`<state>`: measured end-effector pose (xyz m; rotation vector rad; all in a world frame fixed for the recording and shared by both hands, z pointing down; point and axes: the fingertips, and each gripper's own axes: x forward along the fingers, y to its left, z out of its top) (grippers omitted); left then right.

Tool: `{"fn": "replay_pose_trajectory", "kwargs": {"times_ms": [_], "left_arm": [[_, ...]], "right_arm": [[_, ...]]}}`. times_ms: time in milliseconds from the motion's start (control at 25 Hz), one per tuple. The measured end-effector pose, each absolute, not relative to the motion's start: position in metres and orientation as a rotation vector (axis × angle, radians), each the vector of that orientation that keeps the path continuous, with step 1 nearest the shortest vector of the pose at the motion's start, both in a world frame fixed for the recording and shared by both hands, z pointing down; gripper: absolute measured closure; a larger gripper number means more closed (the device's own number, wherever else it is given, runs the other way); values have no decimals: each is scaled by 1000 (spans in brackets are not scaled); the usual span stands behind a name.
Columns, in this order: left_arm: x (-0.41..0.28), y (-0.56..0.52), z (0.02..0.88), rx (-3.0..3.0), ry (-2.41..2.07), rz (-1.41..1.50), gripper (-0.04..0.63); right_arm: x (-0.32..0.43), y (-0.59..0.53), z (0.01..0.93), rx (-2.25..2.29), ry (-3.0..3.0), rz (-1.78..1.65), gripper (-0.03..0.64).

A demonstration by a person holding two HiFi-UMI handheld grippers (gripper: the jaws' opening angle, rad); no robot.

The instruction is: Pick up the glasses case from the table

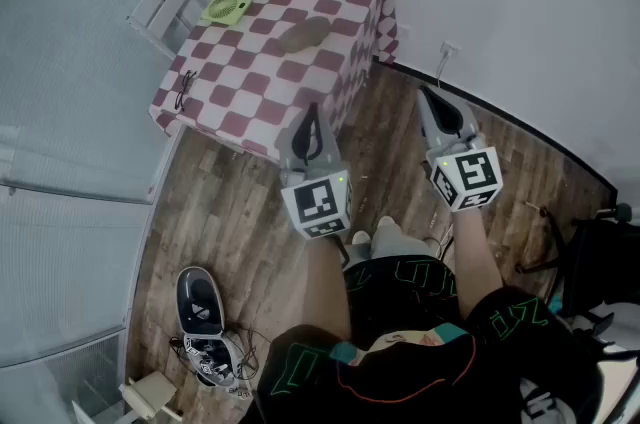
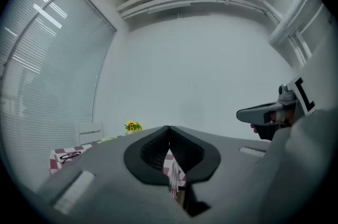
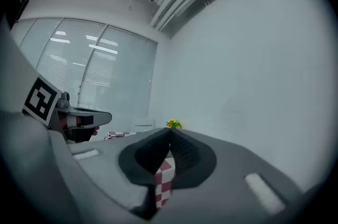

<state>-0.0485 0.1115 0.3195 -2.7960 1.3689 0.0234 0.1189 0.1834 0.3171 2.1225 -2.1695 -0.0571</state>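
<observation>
Brown glasses case [image 1: 303,34] untouched on checked table [image 1: 255,87], upper ctr; left gripper [image 1: 312,112] & right gripper [image 1: 428,97] both closed, empty, well short. Nothing done yet.

tablecloth [image 1: 270,72]: checked cloth, matt | floor [image 1: 230,202]: wood-grain planks, slight sheen noted | glasses case [image 1: 303,35]: brown, matt, smooth-looking | left gripper [image 1: 312,109], right gripper [image 1: 427,94]: grey plastic, matt, smooth
</observation>
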Motion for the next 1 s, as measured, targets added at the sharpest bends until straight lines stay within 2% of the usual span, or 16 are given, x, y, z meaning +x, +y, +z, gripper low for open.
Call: {"fn": "replay_pose_trajectory", "kwargs": {"times_ms": [680,1000], "left_arm": [[-28,85,337,-2877,1405,-17,586],[-3,34,371,-2904,1472,-91,586]], "right_arm": [[139,173,314,2096,-2185,-5,621],[168,115,342,2072,-2240,73,621]]}}
